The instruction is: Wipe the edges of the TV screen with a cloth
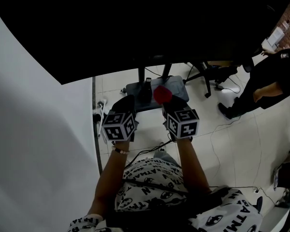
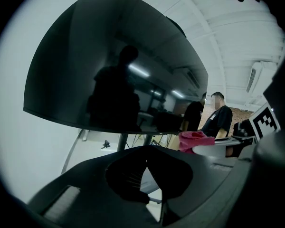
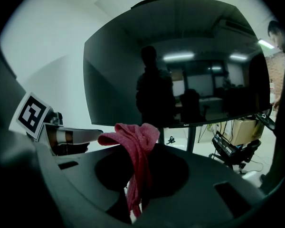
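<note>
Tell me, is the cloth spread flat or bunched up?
Bunched up: the red cloth sits pinched in the right claw, a crumpled wad with a twisted tail below.

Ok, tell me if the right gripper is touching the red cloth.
Touching. The right gripper view shows the red cloth clamped between the jaws of the right gripper.

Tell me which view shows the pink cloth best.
The right gripper view: the pink cloth sits centred, pinched in the right gripper. The head view shows only a red lump; the left gripper view catches a small pink patch at its right.
</note>
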`<action>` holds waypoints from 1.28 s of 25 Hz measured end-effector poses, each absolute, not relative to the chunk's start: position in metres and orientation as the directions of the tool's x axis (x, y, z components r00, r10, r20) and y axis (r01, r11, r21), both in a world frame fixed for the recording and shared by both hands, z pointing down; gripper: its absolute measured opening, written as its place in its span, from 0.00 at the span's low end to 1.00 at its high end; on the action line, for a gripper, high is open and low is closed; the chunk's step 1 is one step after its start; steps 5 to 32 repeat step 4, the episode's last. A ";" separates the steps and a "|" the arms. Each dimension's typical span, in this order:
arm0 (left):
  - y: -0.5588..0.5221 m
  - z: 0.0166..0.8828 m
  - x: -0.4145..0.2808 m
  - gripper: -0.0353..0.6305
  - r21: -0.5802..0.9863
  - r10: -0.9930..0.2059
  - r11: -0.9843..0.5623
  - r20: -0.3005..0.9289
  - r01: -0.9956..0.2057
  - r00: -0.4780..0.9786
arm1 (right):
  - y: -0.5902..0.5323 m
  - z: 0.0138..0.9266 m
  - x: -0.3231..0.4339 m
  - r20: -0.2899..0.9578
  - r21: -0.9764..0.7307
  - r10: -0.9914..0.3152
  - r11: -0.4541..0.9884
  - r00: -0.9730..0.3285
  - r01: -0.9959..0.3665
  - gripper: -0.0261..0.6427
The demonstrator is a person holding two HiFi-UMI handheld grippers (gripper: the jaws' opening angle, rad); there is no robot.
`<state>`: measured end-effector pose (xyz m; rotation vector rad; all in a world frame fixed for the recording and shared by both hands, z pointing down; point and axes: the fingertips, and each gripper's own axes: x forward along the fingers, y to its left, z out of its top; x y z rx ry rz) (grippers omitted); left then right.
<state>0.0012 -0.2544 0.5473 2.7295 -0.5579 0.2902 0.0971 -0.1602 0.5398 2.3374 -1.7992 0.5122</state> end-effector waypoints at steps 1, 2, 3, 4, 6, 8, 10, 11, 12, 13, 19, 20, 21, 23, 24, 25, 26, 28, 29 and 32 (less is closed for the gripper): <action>-0.256 0.547 0.001 0.05 0.285 -0.345 -0.865 0.261 -0.413 0.902 | -0.161 0.539 0.096 0.352 -0.088 -0.909 -0.269 0.222 -0.959 0.15; -0.257 0.547 0.001 0.04 0.284 -0.346 -0.865 0.260 -0.414 0.902 | -0.163 0.539 0.096 0.350 -0.088 -0.910 -0.267 0.221 -0.960 0.15; -0.258 0.546 0.001 0.04 0.283 -0.347 -0.865 0.258 -0.414 0.902 | -0.164 0.540 0.095 0.348 -0.087 -0.912 -0.264 0.219 -0.960 0.15; -0.258 0.546 0.001 0.04 0.282 -0.348 -0.865 0.257 -0.414 0.902 | -0.165 0.540 0.094 0.346 -0.087 -0.913 -0.262 0.218 -0.961 0.15; -0.258 0.546 0.001 0.04 0.282 -0.348 -0.865 0.257 -0.414 0.902 | -0.165 0.540 0.094 0.346 -0.087 -0.913 -0.262 0.218 -0.961 0.15; -0.258 0.546 0.001 0.04 0.282 -0.348 -0.865 0.257 -0.414 0.902 | -0.165 0.540 0.094 0.346 -0.087 -0.913 -0.262 0.218 -0.961 0.15; -0.258 0.546 0.001 0.04 0.282 -0.348 -0.865 0.257 -0.414 0.902 | -0.165 0.540 0.094 0.346 -0.087 -0.913 -0.262 0.218 -0.961 0.15; -0.258 0.546 0.001 0.04 0.282 -0.348 -0.865 0.257 -0.414 0.902 | -0.165 0.540 0.094 0.346 -0.087 -0.913 -0.262 0.218 -0.961 0.15; -0.258 0.546 0.001 0.04 0.282 -0.348 -0.865 0.257 -0.414 0.902 | -0.165 0.540 0.094 0.346 -0.087 -0.913 -0.262 0.218 -0.961 0.15; -0.258 0.546 0.001 0.04 0.282 -0.348 -0.865 0.257 -0.414 0.902 | -0.165 0.540 0.094 0.346 -0.087 -0.913 -0.262 0.218 -0.961 0.15; -0.258 0.546 0.001 0.04 0.282 -0.348 -0.865 0.257 -0.414 0.902 | -0.165 0.540 0.094 0.346 -0.087 -0.913 -0.262 0.218 -0.961 0.15; -0.258 0.546 0.001 0.04 0.282 -0.348 -0.865 0.257 -0.414 0.902 | -0.165 0.540 0.094 0.346 -0.087 -0.913 -0.262 0.218 -0.961 0.15; -0.258 0.546 0.001 0.04 0.282 -0.348 -0.865 0.257 -0.414 0.902 | -0.165 0.540 0.094 0.346 -0.087 -0.913 -0.262 0.218 -0.961 0.15; -0.258 0.546 0.001 0.04 0.282 -0.348 -0.865 0.257 -0.414 0.902 | -0.165 0.540 0.094 0.346 -0.087 -0.913 -0.262 0.218 -0.961 0.15; -0.258 0.546 0.001 0.04 0.282 -0.348 -0.865 0.257 -0.414 0.902 | -0.165 0.540 0.094 0.346 -0.087 -0.913 -0.262 0.218 -0.961 0.15; -0.258 0.546 0.001 0.04 0.282 -0.348 -0.865 0.257 -0.414 0.902 | -0.165 0.540 0.094 0.346 -0.087 -0.913 -0.262 0.218 -0.961 0.15; -0.258 0.546 0.001 0.04 0.282 -0.348 -0.865 0.257 -0.414 0.902 | -0.165 0.540 0.094 0.346 -0.087 -0.913 -0.262 0.218 -0.961 0.15; -0.258 0.546 0.001 0.04 0.282 -0.348 -0.865 0.257 -0.414 0.902 | -0.165 0.540 0.094 0.346 -0.087 -0.913 -0.262 0.218 -0.961 0.15; -0.258 0.546 0.001 0.04 0.282 -0.348 -0.865 0.257 -0.414 0.902 | -0.165 0.540 0.094 0.346 -0.087 -0.913 -0.262 0.218 -0.961 0.15; -0.258 0.546 0.001 0.04 0.282 -0.348 -0.865 0.257 -0.414 0.902 | -0.165 0.540 0.094 0.346 -0.087 -0.913 -0.262 0.218 -0.961 0.15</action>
